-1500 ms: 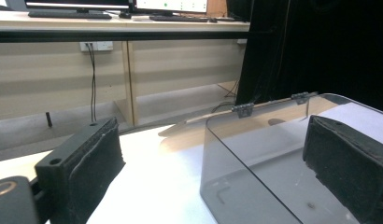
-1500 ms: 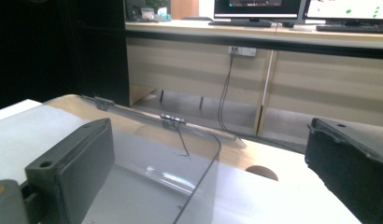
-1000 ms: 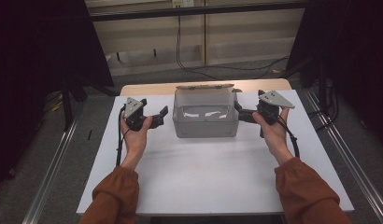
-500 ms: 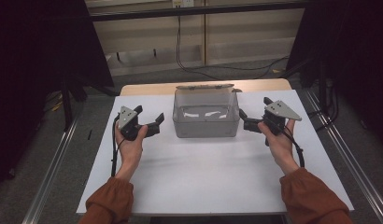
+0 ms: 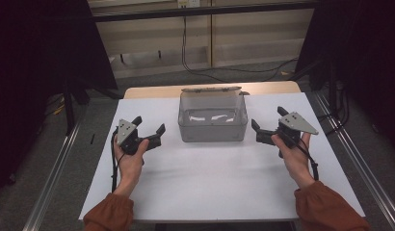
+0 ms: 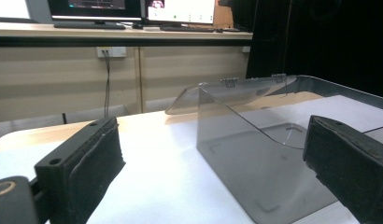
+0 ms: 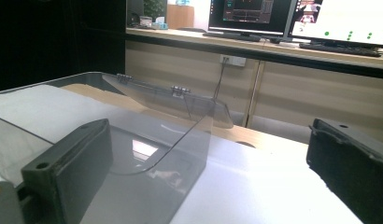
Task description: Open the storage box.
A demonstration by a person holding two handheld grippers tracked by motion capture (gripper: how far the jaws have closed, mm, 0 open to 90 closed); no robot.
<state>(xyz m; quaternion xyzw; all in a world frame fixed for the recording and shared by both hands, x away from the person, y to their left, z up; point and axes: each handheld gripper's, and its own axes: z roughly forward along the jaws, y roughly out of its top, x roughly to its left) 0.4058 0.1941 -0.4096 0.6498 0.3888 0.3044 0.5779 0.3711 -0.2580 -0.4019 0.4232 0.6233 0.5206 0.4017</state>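
White table [image 5: 210, 187], clear box [image 5: 213, 125] at its far middle.
Box's long axis runs left-right, hinged lid [image 5: 210, 90] tipped back far; left gripper [image 5: 148, 132] and right gripper [image 5: 267, 126] flank it, jaws spread, empty.

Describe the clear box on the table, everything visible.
The clear box is a rectangular bin of smoky transparent plastic, standing upright on the white table near its far edge, midway between the two grippers. Its hinged lid is open, swung back behind the rear wall on two small hinges. It looks empty, with light glare on its floor. The walls have rounded corners. Neither the left gripper nor the right gripper touches it; both are open beside it.
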